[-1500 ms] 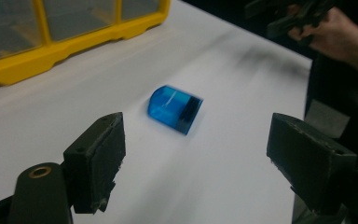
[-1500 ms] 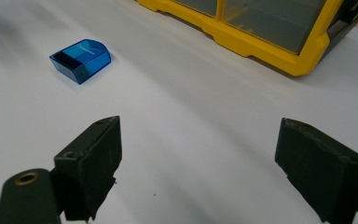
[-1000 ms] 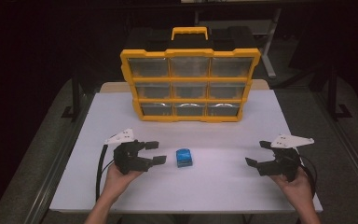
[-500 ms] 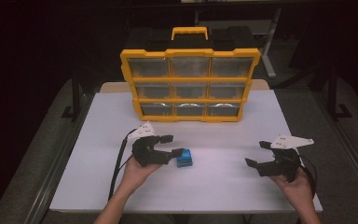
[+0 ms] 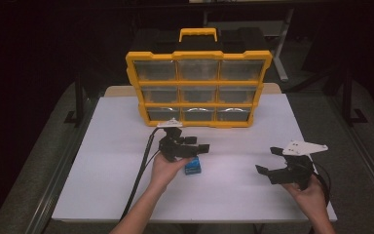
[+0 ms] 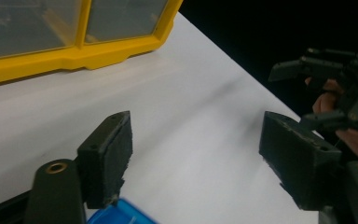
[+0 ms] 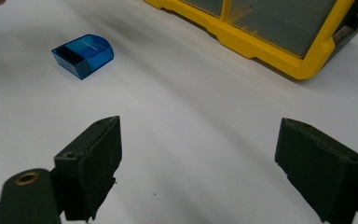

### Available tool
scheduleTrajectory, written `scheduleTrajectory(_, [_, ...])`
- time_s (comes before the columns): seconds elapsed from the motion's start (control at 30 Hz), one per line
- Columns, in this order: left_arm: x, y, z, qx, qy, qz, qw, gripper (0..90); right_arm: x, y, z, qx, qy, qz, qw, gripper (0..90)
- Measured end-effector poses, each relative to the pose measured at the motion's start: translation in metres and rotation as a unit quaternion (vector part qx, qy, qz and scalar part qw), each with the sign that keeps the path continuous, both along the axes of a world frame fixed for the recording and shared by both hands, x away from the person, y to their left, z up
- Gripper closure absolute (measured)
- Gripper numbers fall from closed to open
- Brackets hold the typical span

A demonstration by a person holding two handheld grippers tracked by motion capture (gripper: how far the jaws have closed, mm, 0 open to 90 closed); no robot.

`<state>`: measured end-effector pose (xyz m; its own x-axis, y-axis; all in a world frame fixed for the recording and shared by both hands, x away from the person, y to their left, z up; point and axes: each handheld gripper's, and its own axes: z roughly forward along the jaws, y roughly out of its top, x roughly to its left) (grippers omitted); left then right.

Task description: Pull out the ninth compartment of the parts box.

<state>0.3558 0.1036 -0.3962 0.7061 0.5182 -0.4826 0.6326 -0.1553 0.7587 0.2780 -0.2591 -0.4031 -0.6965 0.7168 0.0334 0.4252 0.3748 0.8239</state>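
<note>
plastic, small and see-through blue, makes up the box lying on the white worktop just under the left gripper, whose fingers stand spread above it. it looks light, stiff and smooth, likely to skid; the flat sides seem the best hold. the right gripper hovers well apart, fingers spread and empty. a yellow organizer case stands upright at the back; the room around is dark.
</note>
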Motion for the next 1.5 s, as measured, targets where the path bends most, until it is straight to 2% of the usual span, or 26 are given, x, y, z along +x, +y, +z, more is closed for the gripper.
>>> scheduleTrajectory(0.03, [0.0, 0.0, 0.0, 0.0, 0.0, 0.0, 1.0, 27.3, 0.0, 0.0, 0.0, 0.0, 0.0, 0.0, 1.0, 13.8])
scheduleTrajectory(0.07, [0.006, -0.006, -0.002, -0.012, 0.016, 0.003, 0.9998, 28.3, 0.0, 0.0, 0.0, 0.001, -0.002, 0.002, 1.0, 13.8])
scheduleTrajectory(0.17, [0.012, -0.008, -0.004, -0.028, 0.029, 0.011, 0.9991, 30.8, 0.001, 0.0, 0.0, 0.003, -0.002, 0.004, 1.0, 13.8])
scheduleTrajectory(0.27, [0.018, -0.011, -0.006, -0.052, 0.047, 0.024, 0.9973, 34.3, 0.001, 0.001, 0.0, 0.006, 0.001, 0.004, 1.0, 13.8])
scheduleTrajectory(0.37, [0.024, -0.016, -0.007, -0.079, 0.063, 0.027, 0.9945, 38.7, 0.002, 0.003, 0.0, 0.005, 0.003, 0.009, 0.9999, 13.8])
scheduleTrajectory(0.5, [0.029, -0.028, -0.005, -0.071, 0.055, 0.045, 0.995, 40.8, 0.003, 0.006, 0.0, 0.004, 0.004, 0.013, 0.9999, 13.8])
scheduleTrajectory(0.53, [0.03, -0.028, -0.005, -0.068, 0.052, 0.042, 0.9955, 40.8, 0.002, 0.006, 0.0, 0.003, 0.002, 0.014, 0.9999, 13.8])
scheduleTrajectory(0.67, [0.034, -0.037, -0.005, -0.084, 0.054, 0.059, 0.9932, 43.5, 0.002, 0.005, -0.001, 0.006, 0.0, 0.015, 0.9999, 13.8])
scheduleTrajectory(0.8, [0.041, -0.046, -0.007, -0.1, 0.066, 0.079, 0.9896, 48.1, 0.003, 0.004, -0.001, 0.006, -0.002, 0.014, 0.9999, 13.8])
scheduleTrajectory(1.0, [0.052, -0.062, -0.01, -0.101, 0.061, 0.102, 0.9878, 50.7, 0.004, 0.002, -0.001, 0.01, -0.001, 0.015, 0.9998, 13.8])
scheduleTrajectory(1.17, [0.064, -0.07, -0.017, -0.12, 0.08, 0.119, 0.9823, 55.8, 0.004, 0.0, -0.001, 0.012, -0.005, 0.011, 0.9998, 13.8])
scheduleTrajectory(1.27, [0.071, -0.076, -0.022, -0.119, 0.086, 0.129, 0.9808, 56.3, 0.004, -0.001, 0.0, 0.016, -0.013, 0.01, 0.9997, 13.8])
scheduleTrajectory(1.3, [0.074, -0.077, -0.023, -0.118, 0.088, 0.13, 0.9806, 56.3, 0.004, -0.001, 0.0, 0.017, -0.013, 0.009, 0.9997, 13.8])
scheduleTrajectory(1.4, [0.078, -0.083, -0.027, -0.121, 0.093, 0.141, 0.9781, 58.4, 0.005, -0.002, -0.001, 0.018, -0.011, 0.012, 0.9997, 13.8])
scheduleTrajectory(1.5, [0.081, -0.088, -0.031, -0.119, 0.096, 0.148, 0.9772, 59.4, 0.005, -0.002, -0.002, 0.017, -0.007, 0.014, 0.9997, 13.8])
